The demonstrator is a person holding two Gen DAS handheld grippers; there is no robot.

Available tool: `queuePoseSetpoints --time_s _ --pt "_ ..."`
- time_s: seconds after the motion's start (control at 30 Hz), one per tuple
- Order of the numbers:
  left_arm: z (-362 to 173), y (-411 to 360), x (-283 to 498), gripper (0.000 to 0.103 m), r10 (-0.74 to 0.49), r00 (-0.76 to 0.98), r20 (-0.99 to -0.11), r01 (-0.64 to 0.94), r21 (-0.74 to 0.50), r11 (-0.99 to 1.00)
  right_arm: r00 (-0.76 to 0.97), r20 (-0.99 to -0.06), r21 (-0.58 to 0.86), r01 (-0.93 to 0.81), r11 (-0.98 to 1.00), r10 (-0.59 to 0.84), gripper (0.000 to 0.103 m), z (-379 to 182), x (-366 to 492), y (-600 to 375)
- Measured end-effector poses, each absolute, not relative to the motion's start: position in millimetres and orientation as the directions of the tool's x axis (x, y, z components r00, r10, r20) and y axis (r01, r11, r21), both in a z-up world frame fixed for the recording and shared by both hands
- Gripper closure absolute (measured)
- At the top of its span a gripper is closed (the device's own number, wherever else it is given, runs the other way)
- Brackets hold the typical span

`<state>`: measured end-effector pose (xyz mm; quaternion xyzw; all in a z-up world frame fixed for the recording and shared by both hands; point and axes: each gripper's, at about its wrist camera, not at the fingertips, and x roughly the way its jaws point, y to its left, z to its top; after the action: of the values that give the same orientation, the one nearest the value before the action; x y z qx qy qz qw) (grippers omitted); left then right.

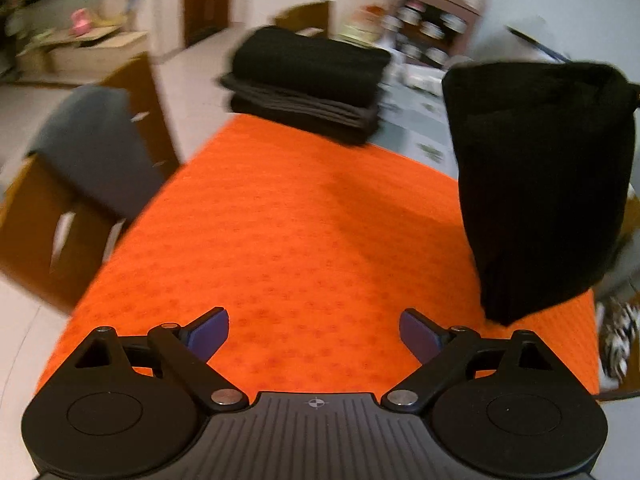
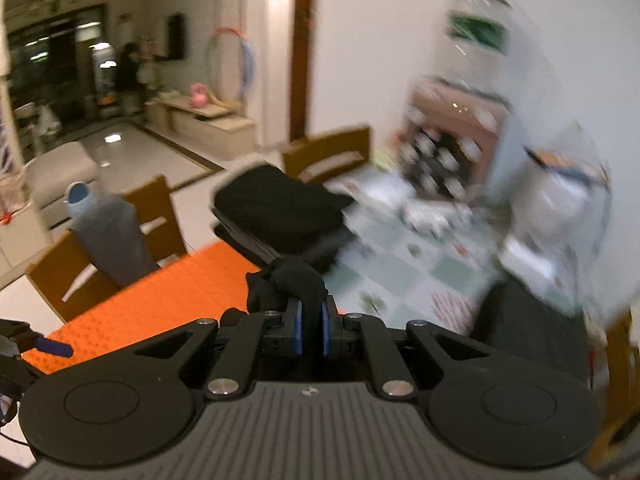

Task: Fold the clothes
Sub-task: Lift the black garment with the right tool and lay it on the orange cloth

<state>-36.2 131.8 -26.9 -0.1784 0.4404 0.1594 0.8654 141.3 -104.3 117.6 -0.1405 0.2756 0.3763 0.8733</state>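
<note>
Left wrist view, reading left to right: a chair (image 1: 60,216) with a grey garment (image 1: 96,148) draped over its back is standing at the table's left edge, likely laundry waiting its turn. Next, the orange mat (image 1: 304,220) is lying bare across the near table, and we are judging it the folding surface. At its far edge a stack of folded dark clothes (image 1: 308,84) is sitting, probably kept out of the working area. Below, our left gripper (image 1: 314,334) is hovering over the mat with fingers spread wide, grasping nothing. At right, a black garment (image 1: 540,184) is hanging in the air, its lower edge just over the mat's right side.

Right wrist view, left to right: the same chair and grey garment (image 2: 110,236), then the folded stack (image 2: 280,208) beyond the orange mat (image 2: 152,300). At centre, our right gripper (image 2: 310,330) is clenching a bunched wad of the black garment (image 2: 292,280) between its blue pads (image 2: 297,330); the rest is dropping below the camera, unseen here. Further right, a patterned tablecloth (image 2: 408,276) is carrying blurred clutter we cannot identify.

We are judging the lift as a way of letting the cloth hang straight before spreading it on the mat. The free gripper looks ready for a lower corner.
</note>
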Motion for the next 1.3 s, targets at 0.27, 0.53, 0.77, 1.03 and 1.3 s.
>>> queuePoseSetpoints --time_s 0.27,0.53,0.77,1.03,1.3 --pt "-26 171 -76 0.01 0.192 0.524 -0.83 -0.57 -0.174 0.803 0.459 -0.591 -0.027 -0.834 0.552 0.664 0.092 110 125 -39" --pt "-40 180 -103 0.01 0.174 0.482 -0.859 -0.591 -0.173 0.788 0.241 -0.762 0.096 -0.876 0.473 0.601 0.092 14 59 -29" --pt "-63 178 -112 0.01 0.137 0.445 -0.885 -0.568 -0.161 0.807 0.148 -0.833 0.128 -0.886 0.446 0.533 0.082 -34 -16 -43" --pt "-70 182 -118 0.01 0.089 0.495 -0.864 -0.531 -0.22 0.818 0.11 -0.825 0.185 -0.875 0.448 0.555 0.05 -18 -22 -43" --pt "-67 193 -135 0.01 0.103 0.516 -0.85 -0.536 -0.227 0.813 0.14 -0.825 0.128 -0.897 0.422 0.547 0.036 -40 -11 21"
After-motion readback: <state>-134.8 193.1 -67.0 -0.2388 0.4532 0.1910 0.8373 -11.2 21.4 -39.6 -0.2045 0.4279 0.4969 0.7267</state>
